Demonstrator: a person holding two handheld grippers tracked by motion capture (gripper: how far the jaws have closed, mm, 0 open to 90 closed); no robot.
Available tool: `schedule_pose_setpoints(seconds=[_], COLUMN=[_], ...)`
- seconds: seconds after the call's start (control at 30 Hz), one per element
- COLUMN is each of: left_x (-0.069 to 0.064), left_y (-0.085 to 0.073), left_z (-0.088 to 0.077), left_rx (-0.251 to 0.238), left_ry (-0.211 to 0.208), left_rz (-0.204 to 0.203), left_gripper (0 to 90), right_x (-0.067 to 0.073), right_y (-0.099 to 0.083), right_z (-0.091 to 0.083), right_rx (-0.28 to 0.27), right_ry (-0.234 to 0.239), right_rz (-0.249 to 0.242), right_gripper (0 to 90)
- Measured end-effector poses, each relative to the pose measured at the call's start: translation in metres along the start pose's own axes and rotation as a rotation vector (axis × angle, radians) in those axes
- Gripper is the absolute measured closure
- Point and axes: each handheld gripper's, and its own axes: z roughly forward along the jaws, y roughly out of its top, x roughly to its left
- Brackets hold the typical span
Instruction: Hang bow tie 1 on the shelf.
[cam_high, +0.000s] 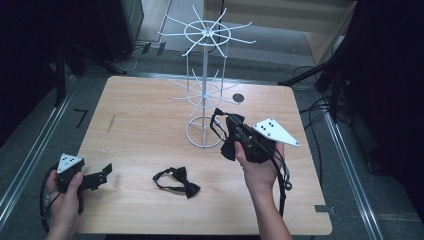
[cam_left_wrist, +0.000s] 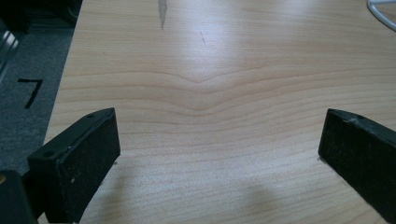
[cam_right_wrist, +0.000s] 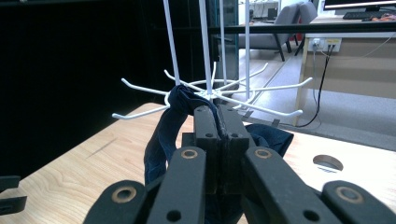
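Left gripper (cam_high: 102, 172), jaws wide, rests empty at the table (cam_high: 150, 120) edge. 2 bow ties: 1 (cam_high: 181, 181) lies mid-table; 1 (cam_right_wrist: 173, 126) is clamped in the right gripper (cam_right_wrist: 217, 121) beside 1 rack (cam_high: 205, 75).

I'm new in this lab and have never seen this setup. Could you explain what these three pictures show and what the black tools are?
A person sits at a wooden table and holds a hand-operated gripper in each hand; there is no robot arm. The high view looks down from above the person. The other two pictures come from cameras riding on each gripper, looking along its two black jaws.

The left gripper rests near the table's left edge, jaws wide open with nothing between them. The right gripper has its jaws shut on a dark bow tie, raised in front of a white wire rack with hooks. A second bow tie lies flat on the table between the hands.
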Motion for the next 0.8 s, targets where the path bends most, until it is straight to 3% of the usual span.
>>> schedule_pose_setpoints(seconds=[0.8], left_x=[0.001], left_y=[0.000], left_z=[-0.001], left_rx=[-0.004], left_ry=[-0.007], left_rz=[-0.006], left_gripper=[0.0], right_x=[-0.005], right_y=[-0.007], right_z=[0.041], right_rx=[0.054], right_ry=[-0.013], right_rz=[0.031], right_gripper=[89.2])
